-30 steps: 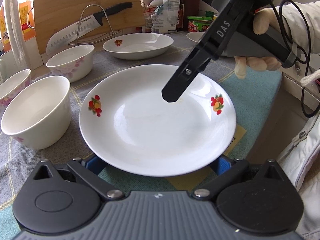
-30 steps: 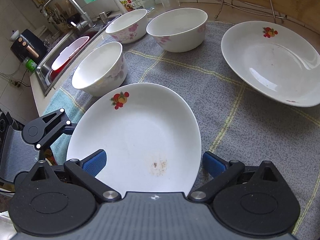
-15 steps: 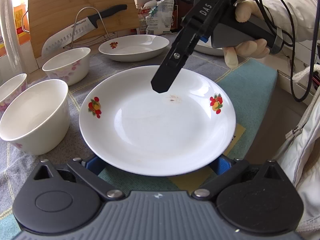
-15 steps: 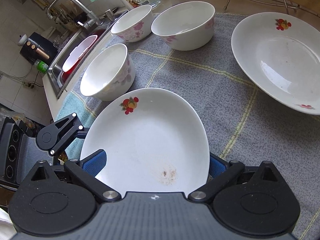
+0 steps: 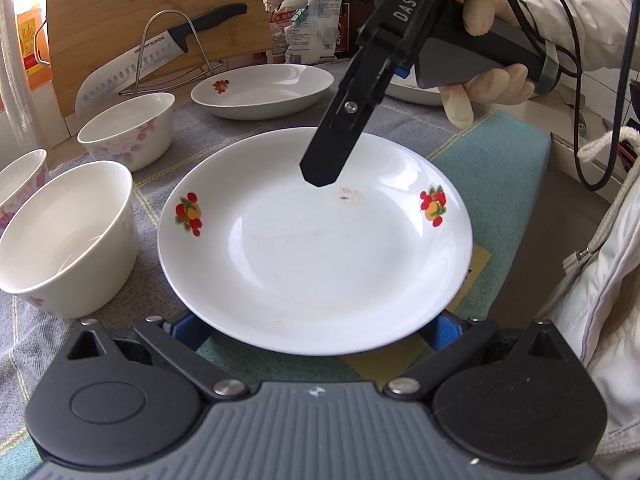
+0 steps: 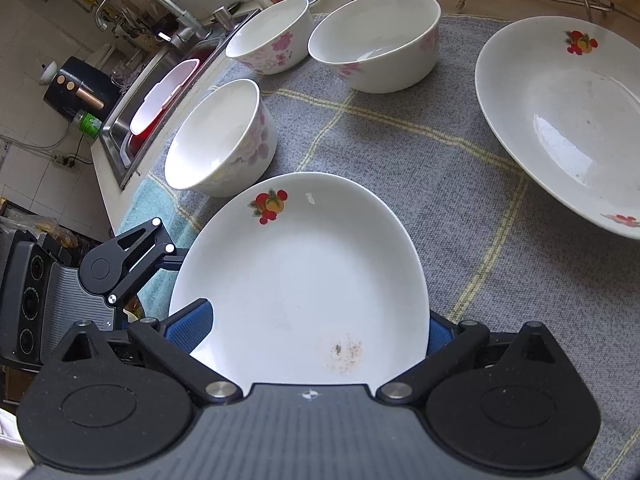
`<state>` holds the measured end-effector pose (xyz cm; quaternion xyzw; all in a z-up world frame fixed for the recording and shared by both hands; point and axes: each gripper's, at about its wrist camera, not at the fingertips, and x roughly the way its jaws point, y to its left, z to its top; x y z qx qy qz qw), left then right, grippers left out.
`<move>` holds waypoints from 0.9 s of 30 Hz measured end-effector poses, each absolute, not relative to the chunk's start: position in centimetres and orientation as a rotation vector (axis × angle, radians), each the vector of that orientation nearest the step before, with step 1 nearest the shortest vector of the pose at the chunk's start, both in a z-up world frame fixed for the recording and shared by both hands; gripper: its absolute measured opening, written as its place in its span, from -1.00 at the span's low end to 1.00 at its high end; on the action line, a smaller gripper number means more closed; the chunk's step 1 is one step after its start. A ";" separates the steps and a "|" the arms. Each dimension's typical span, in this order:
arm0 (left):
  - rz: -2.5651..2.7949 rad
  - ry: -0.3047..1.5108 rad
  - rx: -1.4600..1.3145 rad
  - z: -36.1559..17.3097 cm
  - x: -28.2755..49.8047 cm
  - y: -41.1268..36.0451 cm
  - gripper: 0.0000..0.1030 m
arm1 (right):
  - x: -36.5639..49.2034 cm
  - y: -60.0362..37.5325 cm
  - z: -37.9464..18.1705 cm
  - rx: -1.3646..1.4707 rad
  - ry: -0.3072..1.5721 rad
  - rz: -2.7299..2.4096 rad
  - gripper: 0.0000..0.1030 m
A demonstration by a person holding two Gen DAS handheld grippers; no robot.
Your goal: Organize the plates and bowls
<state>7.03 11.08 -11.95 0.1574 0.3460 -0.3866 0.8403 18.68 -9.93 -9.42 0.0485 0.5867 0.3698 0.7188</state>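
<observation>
Nearest, the left gripper is seen with its jaws spread wide, the two blue pads lying under the near rim of a white plate with red fruit motifs; whether the pads actually touch the plate cannot be told. A small brownish stain is seen on the plate's far side, and just above it one black finger of the right gripper is held, apparently clear of the surface. From the right wrist view the right gripper is also shown with its jaws wide open, a blue pad at each side of the plate's rim near the stain; contact cannot be confirmed. The plate is set on a grey checked cloth. Just left of it a white bowl is placed, with two more floral bowls farther back. A second plate is seen beyond, near a knife in a wire rack before a wooden board. A gloved hand is wrapped round the right gripper's handle
</observation>
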 end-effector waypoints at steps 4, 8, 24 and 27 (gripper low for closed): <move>-0.822 0.744 0.337 -11.8 7.2 10.8 0.99 | 18.5 -9.8 -9.3 0.090 1.305 0.812 1.00; -0.827 0.757 0.326 -11.5 7.5 10.6 0.98 | 18.3 -10.1 -9.1 0.092 1.301 0.806 1.00; -0.846 0.739 0.363 -9.0 7.7 7.5 0.98 | 17.1 -13.8 -6.0 0.095 1.218 0.782 1.00; -0.851 0.732 0.370 -8.6 7.8 6.5 0.98 | 16.9 -15.0 -5.4 0.096 1.202 0.777 1.00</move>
